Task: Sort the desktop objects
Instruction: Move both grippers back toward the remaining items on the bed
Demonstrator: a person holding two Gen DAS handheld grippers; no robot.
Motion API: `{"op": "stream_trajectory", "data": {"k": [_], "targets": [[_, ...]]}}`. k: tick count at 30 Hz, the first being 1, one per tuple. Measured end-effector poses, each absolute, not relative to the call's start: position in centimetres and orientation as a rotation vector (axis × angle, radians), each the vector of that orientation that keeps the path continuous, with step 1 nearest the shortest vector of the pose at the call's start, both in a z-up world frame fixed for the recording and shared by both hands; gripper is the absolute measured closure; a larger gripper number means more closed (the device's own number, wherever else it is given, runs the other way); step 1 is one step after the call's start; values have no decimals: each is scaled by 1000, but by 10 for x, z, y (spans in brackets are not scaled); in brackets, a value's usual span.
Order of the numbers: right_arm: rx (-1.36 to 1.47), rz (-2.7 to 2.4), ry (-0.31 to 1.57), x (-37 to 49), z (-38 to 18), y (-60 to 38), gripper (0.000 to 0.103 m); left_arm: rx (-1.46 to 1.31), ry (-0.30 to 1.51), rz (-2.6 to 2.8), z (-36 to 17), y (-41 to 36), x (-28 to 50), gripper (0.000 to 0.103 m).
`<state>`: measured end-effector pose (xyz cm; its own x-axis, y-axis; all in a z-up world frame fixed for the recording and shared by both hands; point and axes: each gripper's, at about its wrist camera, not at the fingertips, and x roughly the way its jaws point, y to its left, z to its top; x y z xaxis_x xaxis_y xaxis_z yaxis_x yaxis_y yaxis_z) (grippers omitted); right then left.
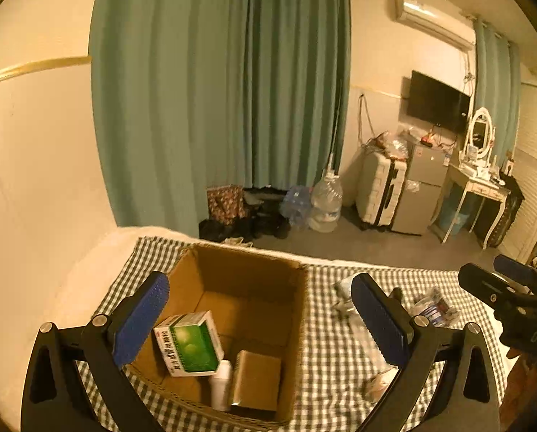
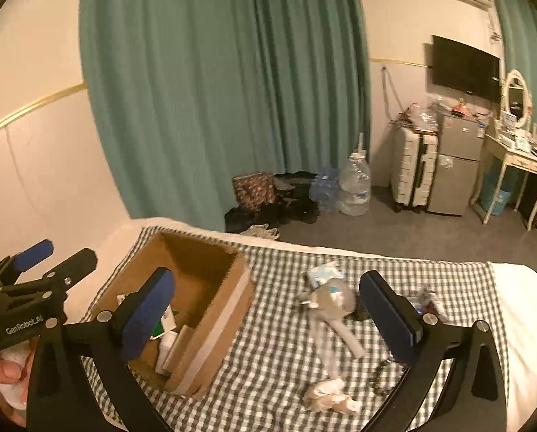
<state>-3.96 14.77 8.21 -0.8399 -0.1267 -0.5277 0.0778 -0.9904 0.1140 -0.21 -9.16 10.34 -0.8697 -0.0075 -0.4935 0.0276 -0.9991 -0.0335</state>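
Two claws, left gripper and right gripper, spread wide, empty. I see the green-white carton tilted in the cardboard box, long axis toward lower right.

The cardboard box stands open at the top, giving clear entry from above. Its floor at lower centre of the left wrist view is partly filled by a green carton, a white bottle and a brown block; the far half is bare. Right of the box, loose wrappers and crumpled paper clutter the checked cloth.
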Motion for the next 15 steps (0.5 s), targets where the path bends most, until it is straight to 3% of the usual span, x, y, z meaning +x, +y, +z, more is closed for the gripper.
{"op": "stream_trajectory", "data": {"k": [15], "targets": [[864, -3016, -243, -11, 87, 235, 0, 744, 98, -3121, 110, -32, 8, 0]]}}
